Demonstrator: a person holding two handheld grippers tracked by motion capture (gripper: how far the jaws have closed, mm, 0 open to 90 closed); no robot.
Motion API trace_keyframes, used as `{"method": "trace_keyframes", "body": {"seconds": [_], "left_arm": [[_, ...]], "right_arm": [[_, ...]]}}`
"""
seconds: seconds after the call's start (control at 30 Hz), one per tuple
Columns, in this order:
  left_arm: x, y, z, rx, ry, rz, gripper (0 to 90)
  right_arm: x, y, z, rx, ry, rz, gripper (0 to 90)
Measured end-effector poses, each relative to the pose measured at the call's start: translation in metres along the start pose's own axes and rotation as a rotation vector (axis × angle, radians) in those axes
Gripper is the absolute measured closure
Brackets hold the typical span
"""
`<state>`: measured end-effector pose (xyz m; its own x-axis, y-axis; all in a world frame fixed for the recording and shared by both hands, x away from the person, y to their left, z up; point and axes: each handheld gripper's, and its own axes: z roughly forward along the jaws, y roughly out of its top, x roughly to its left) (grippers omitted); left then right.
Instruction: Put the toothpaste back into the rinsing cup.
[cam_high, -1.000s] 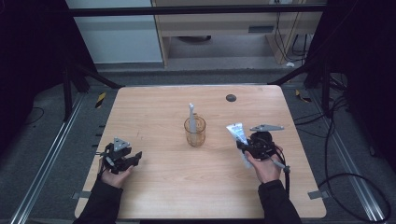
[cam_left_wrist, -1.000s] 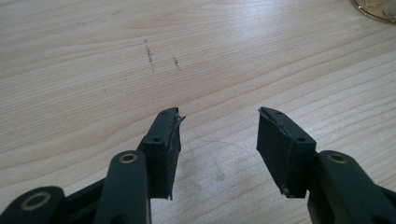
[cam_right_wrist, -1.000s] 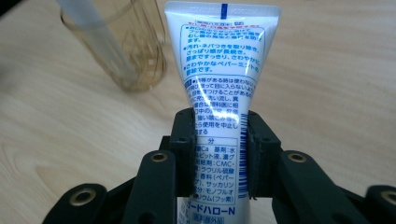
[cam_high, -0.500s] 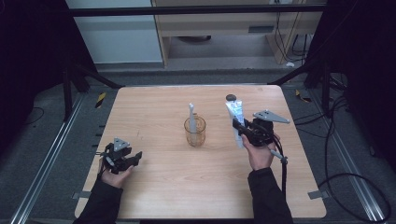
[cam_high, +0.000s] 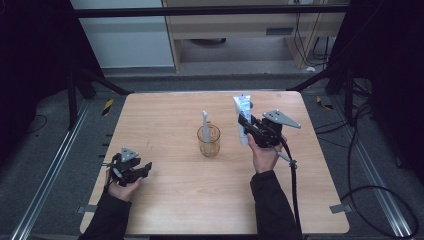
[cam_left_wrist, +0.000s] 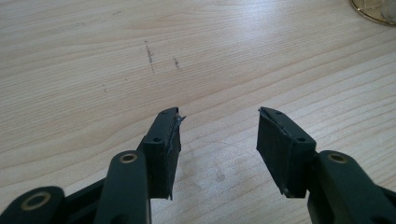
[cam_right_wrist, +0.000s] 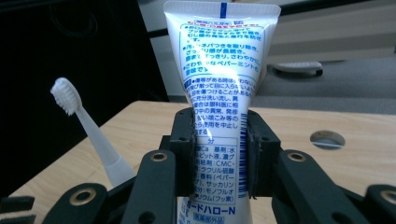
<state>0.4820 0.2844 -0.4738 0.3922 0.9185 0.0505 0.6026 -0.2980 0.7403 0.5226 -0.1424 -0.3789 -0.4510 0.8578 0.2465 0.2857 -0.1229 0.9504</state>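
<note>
Lab-type recording setup: wooden bench (cam_high: 210, 200) inside a black metal frame (cam_high: 210, 11), floor rails (cam_high: 50, 170), loose cables (cam_high: 370, 150) on grey floor, dark curtains at the sides.

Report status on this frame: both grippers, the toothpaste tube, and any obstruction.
Left gripper open, resting low near the table. Right gripper shut on toothpaste tube, held upright and off the table beside the cup with its toothbrush. Nothing blocking.
</note>
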Motion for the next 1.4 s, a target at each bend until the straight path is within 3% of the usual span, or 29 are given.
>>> {"method": "trace_keyframes", "body": {"seconds": [0.67,1.0,1.4], "left_arm": [[0.001,0.000,0.000,-0.001,0.000,-0.002,48.4],[0.001,0.000,-0.001,-0.003,-0.002,-0.005,48.4],[0.001,0.000,-0.001,-0.004,-0.004,-0.006,48.4]], "right_arm": [[0.019,-0.006,0.036,-0.144,0.014,-0.007,69.0],[0.025,-0.012,0.056,-0.168,0.029,-0.005,69.0],[0.032,-0.022,0.077,-0.153,0.051,0.005,68.9]]}}
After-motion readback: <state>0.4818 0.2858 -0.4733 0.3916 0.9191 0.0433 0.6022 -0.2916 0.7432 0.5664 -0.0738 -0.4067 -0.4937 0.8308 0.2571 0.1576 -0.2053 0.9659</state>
